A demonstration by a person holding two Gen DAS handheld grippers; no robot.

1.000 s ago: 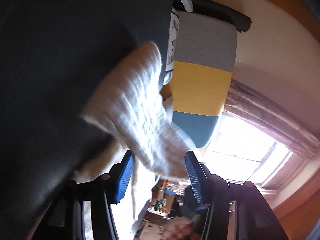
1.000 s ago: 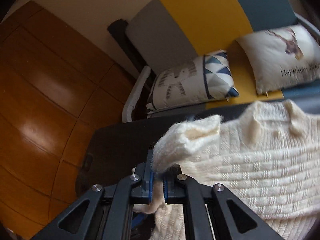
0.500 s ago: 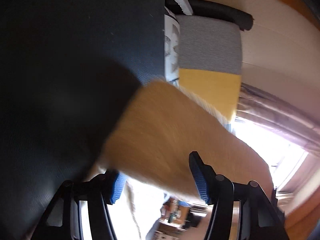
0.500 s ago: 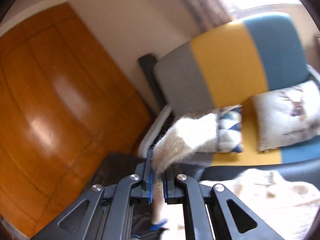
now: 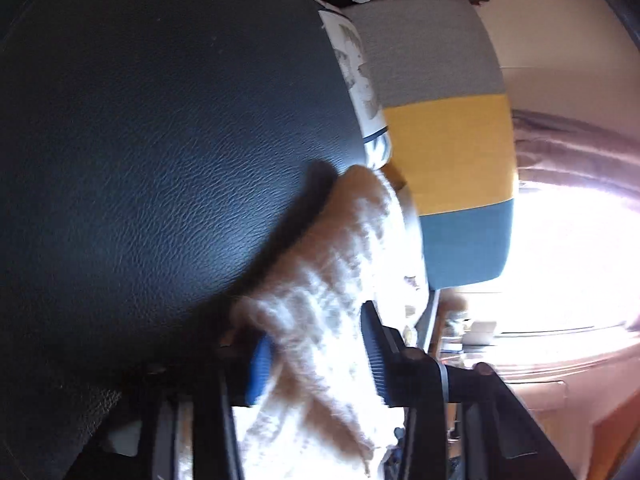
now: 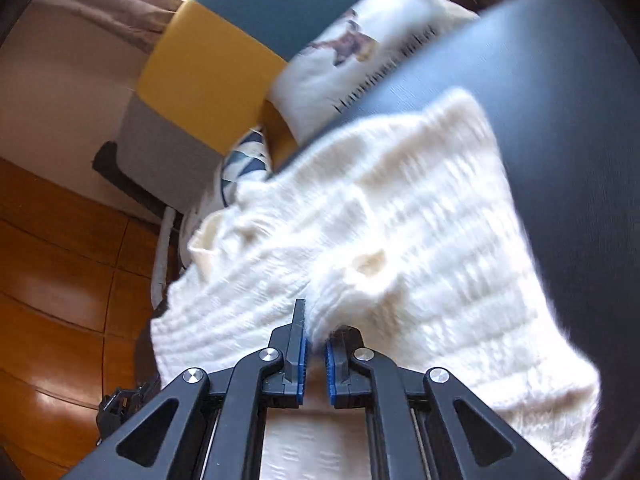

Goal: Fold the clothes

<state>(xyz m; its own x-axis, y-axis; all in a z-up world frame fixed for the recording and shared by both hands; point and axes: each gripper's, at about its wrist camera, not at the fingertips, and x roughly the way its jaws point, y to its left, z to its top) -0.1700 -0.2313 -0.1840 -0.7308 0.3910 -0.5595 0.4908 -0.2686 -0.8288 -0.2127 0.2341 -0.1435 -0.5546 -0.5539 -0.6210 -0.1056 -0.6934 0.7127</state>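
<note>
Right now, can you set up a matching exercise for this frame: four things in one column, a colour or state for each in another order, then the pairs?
Things:
1. sweater
2. table top
3. right gripper
4. sofa backrest

States:
A. grey, yellow and blue bands
B. dark, leather-grained
C. cream knit, spread on the table
D. nearly shut, pinching knit fabric

Pairs: 1-C, 2-B, 3-D, 4-A

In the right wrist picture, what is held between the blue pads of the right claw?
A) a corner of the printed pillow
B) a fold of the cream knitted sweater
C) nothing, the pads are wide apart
B: the right claw has its pads nearly together on a fold of the cream knitted sweater, which lies on the dark table.
</note>
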